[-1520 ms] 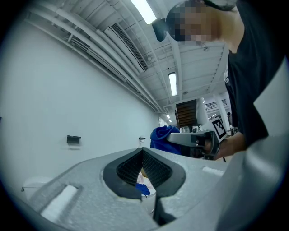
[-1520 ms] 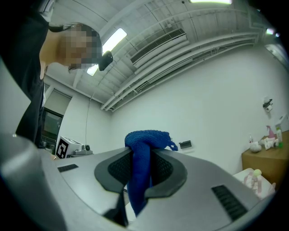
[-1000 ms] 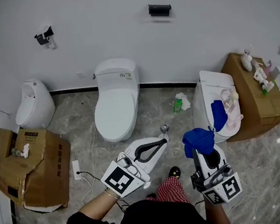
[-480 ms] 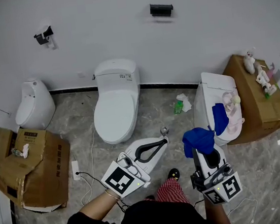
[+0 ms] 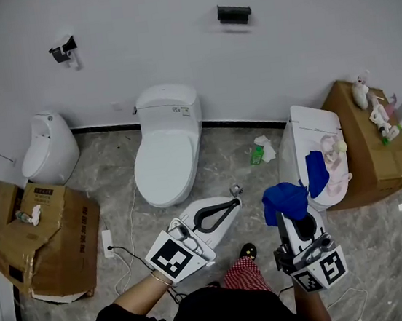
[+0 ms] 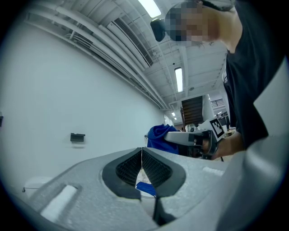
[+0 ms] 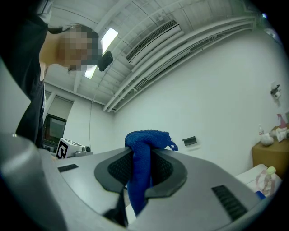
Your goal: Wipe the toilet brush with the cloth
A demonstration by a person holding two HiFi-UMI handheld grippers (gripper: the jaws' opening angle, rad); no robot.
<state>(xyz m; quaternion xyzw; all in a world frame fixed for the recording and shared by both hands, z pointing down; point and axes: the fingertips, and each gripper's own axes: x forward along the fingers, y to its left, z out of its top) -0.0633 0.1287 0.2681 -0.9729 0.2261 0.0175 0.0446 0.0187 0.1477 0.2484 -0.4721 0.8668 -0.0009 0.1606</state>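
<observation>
My right gripper is shut on a bunched blue cloth, low in the head view right of centre. In the right gripper view the cloth hangs down between the dark pads. My left gripper is shut with nothing in it, its pads meeting along a thin line. From the left gripper view the right gripper and its cloth show just ahead. A second blue cloth lies on the right-hand toilet among pale items. I cannot make out a toilet brush.
A white toilet stands against the back wall, a smaller white fixture to its left. Torn cardboard boxes lie at the left beside a power strip. Another cardboard box with small items stands at the right.
Both grippers hold the same pose and grip. The right-hand toilet and box have drifted slightly rightward and down in the head view.
</observation>
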